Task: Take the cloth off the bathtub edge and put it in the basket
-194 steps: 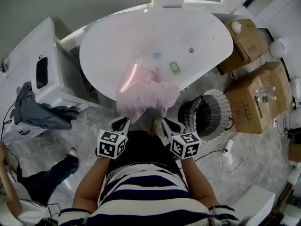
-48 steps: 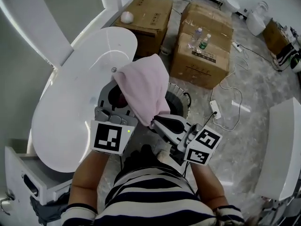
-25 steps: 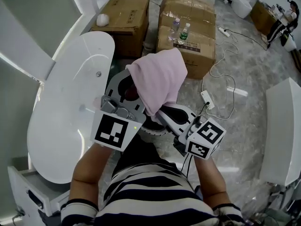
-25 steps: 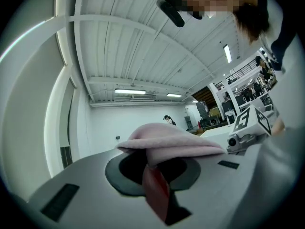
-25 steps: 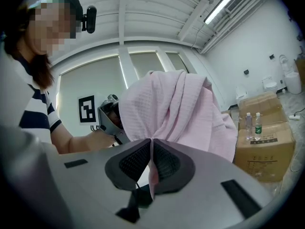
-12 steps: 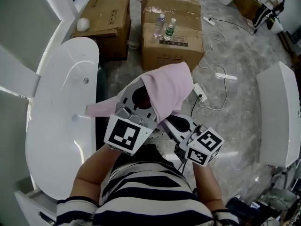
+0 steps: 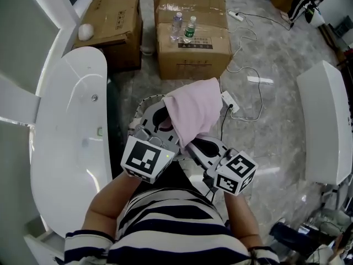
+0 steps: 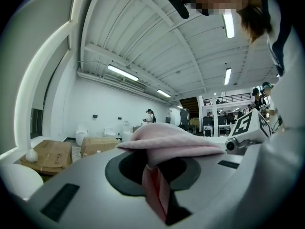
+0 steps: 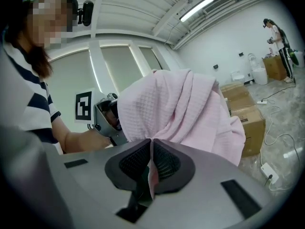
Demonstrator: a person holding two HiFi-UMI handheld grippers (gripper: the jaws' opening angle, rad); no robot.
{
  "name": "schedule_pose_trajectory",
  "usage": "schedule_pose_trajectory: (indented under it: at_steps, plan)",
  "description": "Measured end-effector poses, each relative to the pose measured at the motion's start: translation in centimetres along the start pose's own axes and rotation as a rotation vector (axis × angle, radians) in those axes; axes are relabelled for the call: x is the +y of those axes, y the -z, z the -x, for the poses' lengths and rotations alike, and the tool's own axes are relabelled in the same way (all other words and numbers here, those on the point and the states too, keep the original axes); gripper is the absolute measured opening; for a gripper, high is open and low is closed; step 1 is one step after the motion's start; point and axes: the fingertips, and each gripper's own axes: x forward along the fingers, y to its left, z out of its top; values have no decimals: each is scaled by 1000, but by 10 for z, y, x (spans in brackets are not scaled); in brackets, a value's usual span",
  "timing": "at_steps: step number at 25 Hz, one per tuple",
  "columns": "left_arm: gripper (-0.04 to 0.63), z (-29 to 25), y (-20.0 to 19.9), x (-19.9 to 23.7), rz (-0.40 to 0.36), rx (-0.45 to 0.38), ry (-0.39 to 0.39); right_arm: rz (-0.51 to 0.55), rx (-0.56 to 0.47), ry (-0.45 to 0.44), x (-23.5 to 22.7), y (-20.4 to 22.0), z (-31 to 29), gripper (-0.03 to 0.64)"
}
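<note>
1. Cloth (image 7: 193, 112): pink, soft, with a small waffle weave that I see best in the right gripper view (image 9: 181, 109). It hangs in loose folds, held up between both tools over the grey marble-look floor, just right of the bathtub (image 7: 66, 120).
2. The bathtub is glossy white and a long oval. Beyond it stand brown cardboard boxes (image 7: 193, 43), with two plastic bottles (image 7: 183, 26) on the nearer one.
3. Left gripper (image 7: 160, 117): grey plastic shell with dark pads. Its jaws are nearly together, pinching a thick pink fold (image 8: 155, 190); the rest drapes over its nose.
4. Right gripper (image 7: 190, 143): ribbed black pads pressed all but fully together on a thin edge of the cloth (image 9: 151, 168), which rises in a mound right in front of it.
5. Each tool's cube carries black-and-white square markers. I see a label on the box with the bottles, but the print is too small for me to read.
</note>
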Motion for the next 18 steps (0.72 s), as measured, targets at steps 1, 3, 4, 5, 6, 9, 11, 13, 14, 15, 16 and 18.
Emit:
schedule_pose_trajectory:
  at_steps: [1, 3, 4, 5, 6, 9, 11, 13, 14, 15, 16, 18]
  plan:
    - [69, 1, 7, 3, -3, 14, -3, -7, 13, -2, -1, 4, -3, 38]
    - [69, 3, 20, 10, 1, 42, -16, -19, 39, -10, -2, 13, -11, 38]
    - [69, 5, 27, 14, 6, 56, -25, -25, 51, -15, -3, 17, -15, 38]
    - [69, 6, 34, 18, 13, 70, -34, -32, 64, -19, -4, 22, -19, 38]
    - [69, 8, 42, 22, 20, 86, -44, -41, 77, -23, -5, 27, -23, 38]
    - [69, 15, 67, 33, 49, 140, -72, -68, 124, -27, -9, 45, -33, 38]
    - [69, 18, 86, 41, 74, 178, -89, -82, 159, -22, -13, 56, -39, 38]
    - [69, 21, 106, 49, 97, 221, -103, -99, 194, -13, -18, 68, -46, 38]
    - [69, 22, 117, 51, 106, 245, -108, -108, 211, -7, -21, 75, -49, 38]
    - [69, 24, 128, 54, 113, 269, -112, -116, 228, 0, -24, 82, -52, 38]
    - [69, 25, 139, 56, 120, 294, -115, -125, 244, 8, -28, 89, -54, 38]
    - [69, 28, 160, 59, 133, 341, -121, -147, 273, 24, -35, 103, -57, 38]
